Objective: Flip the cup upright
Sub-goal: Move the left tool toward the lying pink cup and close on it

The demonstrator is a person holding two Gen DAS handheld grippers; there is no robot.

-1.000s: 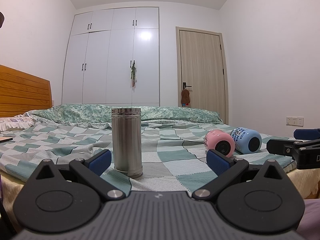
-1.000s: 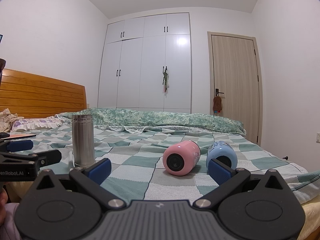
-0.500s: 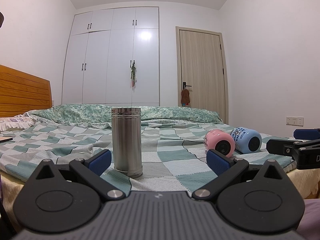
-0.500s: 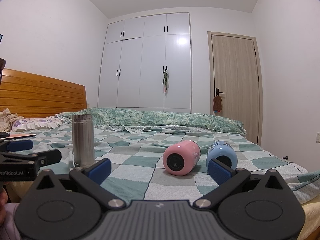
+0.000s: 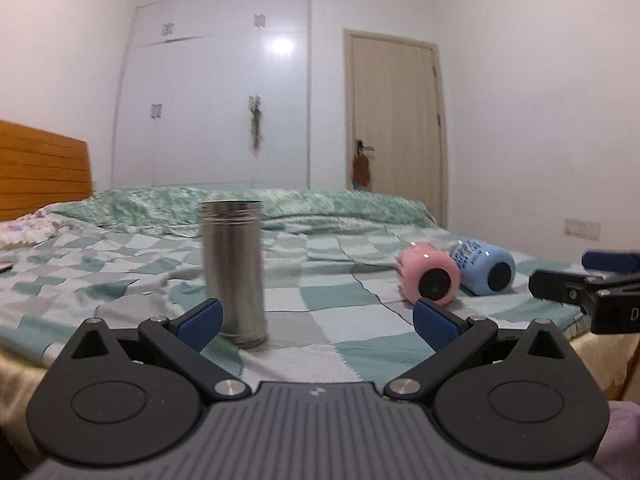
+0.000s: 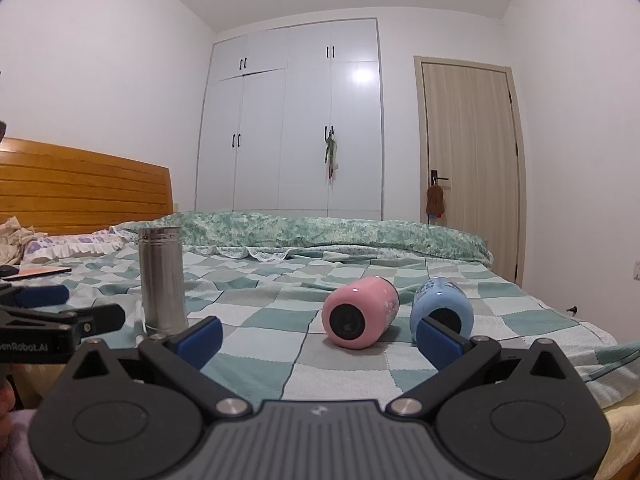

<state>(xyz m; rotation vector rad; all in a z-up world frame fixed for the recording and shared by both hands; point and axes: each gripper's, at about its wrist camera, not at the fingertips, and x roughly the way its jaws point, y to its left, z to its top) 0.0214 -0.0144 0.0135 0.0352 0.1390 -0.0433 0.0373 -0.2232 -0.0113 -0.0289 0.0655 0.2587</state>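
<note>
Lying on their sides on the checked bedspread (image 6: 256, 368) are two cups — a pink cup (image 6: 359, 311) and a blue cup (image 6: 442, 309) — set just beside each other toward the right of the bed, dark round ends turned to the near edge. A steel flask (image 6: 162, 280) is shown standing upright well apart to their left, close to the near edge of the bed.

Right wrist view: the right gripper (image 6: 318, 340) is held low at the near edge, its jaws spread wide with nothing between the blue pads (image 6: 200, 341); the pink cup is framed between the fingers, the blue cup partly covered by the right-hand pad. The left gripper (image 6: 60, 312) is seen at the far left, beside the flask.

Left wrist view (slightly blurred): the left gripper (image 5: 318, 320) is likewise spread wide and grips nothing; the steel flask (image 5: 234, 266) stands just beyond its left pad. The pink cup (image 5: 430, 278) and blue cup (image 5: 484, 266) lie farther right, with the right gripper (image 5: 588, 276) at the right margin.

Background: a white wardrobe (image 6: 292, 120), a wooden door (image 6: 468, 160) and a wooden headboard (image 6: 80, 192) are visible.
</note>
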